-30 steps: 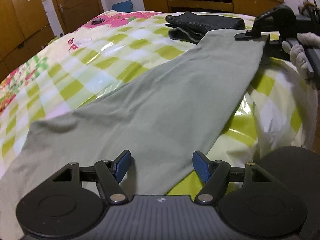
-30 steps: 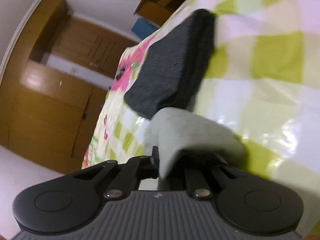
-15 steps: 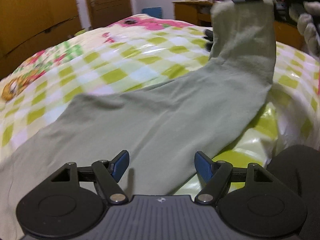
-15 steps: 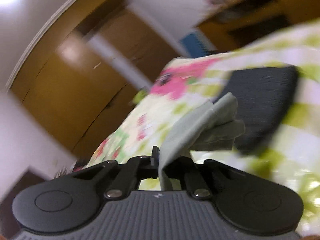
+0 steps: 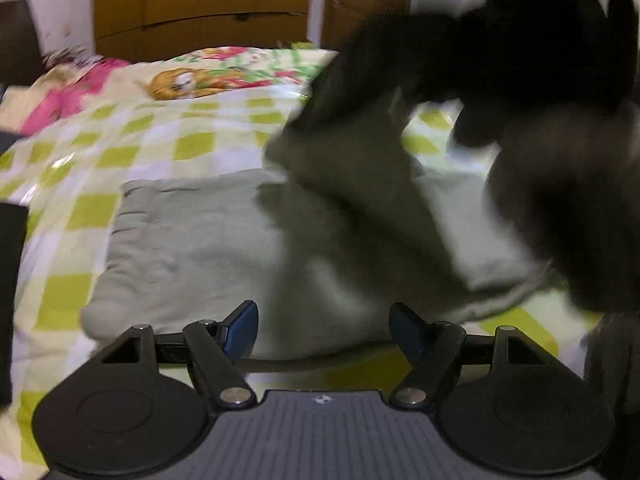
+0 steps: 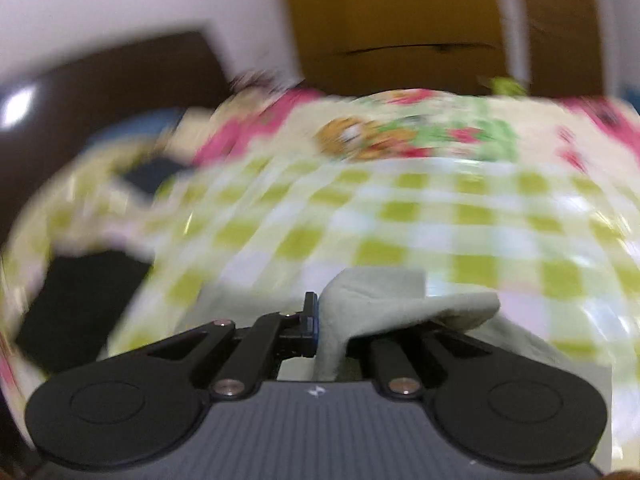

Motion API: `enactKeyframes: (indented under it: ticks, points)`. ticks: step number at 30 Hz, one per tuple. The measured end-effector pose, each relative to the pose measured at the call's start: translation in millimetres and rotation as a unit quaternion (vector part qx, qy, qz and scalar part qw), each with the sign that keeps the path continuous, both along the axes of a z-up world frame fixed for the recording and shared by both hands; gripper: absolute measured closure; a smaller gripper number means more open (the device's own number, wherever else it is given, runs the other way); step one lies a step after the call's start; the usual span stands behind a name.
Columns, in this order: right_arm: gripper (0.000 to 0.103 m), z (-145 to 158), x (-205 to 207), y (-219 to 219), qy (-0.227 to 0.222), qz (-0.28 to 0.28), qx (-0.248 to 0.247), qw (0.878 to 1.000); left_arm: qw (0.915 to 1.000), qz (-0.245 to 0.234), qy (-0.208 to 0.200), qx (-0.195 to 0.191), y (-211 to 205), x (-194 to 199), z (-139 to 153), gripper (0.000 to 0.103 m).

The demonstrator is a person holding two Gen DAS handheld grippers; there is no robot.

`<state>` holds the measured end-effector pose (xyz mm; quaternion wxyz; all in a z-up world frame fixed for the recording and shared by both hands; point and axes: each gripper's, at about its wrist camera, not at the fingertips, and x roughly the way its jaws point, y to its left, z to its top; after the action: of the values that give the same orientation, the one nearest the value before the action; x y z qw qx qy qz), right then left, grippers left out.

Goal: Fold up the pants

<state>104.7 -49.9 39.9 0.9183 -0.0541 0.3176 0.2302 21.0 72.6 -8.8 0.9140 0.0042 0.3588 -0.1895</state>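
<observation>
The pale green pants (image 5: 200, 248) lie on the checked bed cover, waistband end toward the left. My left gripper (image 5: 322, 330) is open just above their near edge, holding nothing. My right gripper (image 6: 320, 320) is shut on the leg end of the pants (image 6: 400, 304), which drapes over its fingers. In the left wrist view the right gripper (image 5: 500, 60) is a dark blur at the upper right, carrying the leg end (image 5: 352, 168) over the lower layer of the pants.
The bed cover (image 5: 80, 152) is green and white checks with a floral border. Wooden wardrobes (image 5: 200, 4) stand behind the bed. A dark object (image 6: 80, 304) lies at the left bed edge in the right wrist view.
My right gripper has swung the leg end up and across toward the waistband end, doubling the pants over. Both cameras have turned toward the wardrobes. The left gripper stays open.
</observation>
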Motion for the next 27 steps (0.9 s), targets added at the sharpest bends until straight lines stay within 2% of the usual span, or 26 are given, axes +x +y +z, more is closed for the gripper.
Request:
enactKeyframes:
  ticks: [3, 4, 6, 9, 12, 16, 17, 23, 27]
  points:
    - [0.097, -18.8, -11.0, 36.3, -0.018, 0.04, -0.097, 0.994, 0.9995, 0.013, 0.003, -0.027, 16.4, 0.0, -2.3, 0.018]
    - [0.097, -21.6, -15.2, 41.1, -0.02, 0.044, -0.115, 0.992, 0.9993, 0.016, 0.005, -0.033, 19.9, -0.3, -3.2, 0.018]
    - [0.095, -26.8, -12.3, 44.4, -0.015, 0.05, -0.135, 0.989, 0.9988, 0.019, 0.01, -0.045, 25.9, 0.2, -5.2, 0.018]
    - [0.085, -27.0, -11.2, 46.9, -0.031, 0.051, -0.163, 0.985, 0.998, 0.02, 0.004, -0.06, 30.0, -3.3, -2.2, 0.018]
    - [0.084, -20.2, -8.4, 52.6, -0.043, 0.043, -0.18, 0.982, 0.9976, 0.019, 0.001, -0.067, 32.1, -5.1, -1.3, 0.018]
    - [0.067, -21.6, -15.4, 69.5, -0.081, 0.073, -0.237, 0.965, 0.9974, 0.019, -0.01, -0.069, 36.0, -9.6, 2.4, 0.018]
    - [0.066, -22.1, -19.2, 73.9, -0.089, 0.088, -0.247, 0.961, 0.9975, 0.019, -0.013, -0.067, 36.9, -12.3, 3.4, 0.018]
    - [0.069, -24.6, -31.2, 99.6, -0.111, 0.141, -0.261, 0.949, 0.9969, 0.034, -0.02, -0.069, 52.0, -20.3, 5.5, 0.018]
    - [0.072, -33.8, -21.1, 111.7, -0.09, 0.13, -0.262, 0.952, 0.9962, 0.043, -0.016, -0.074, 59.9, -21.4, 4.3, 0.018]
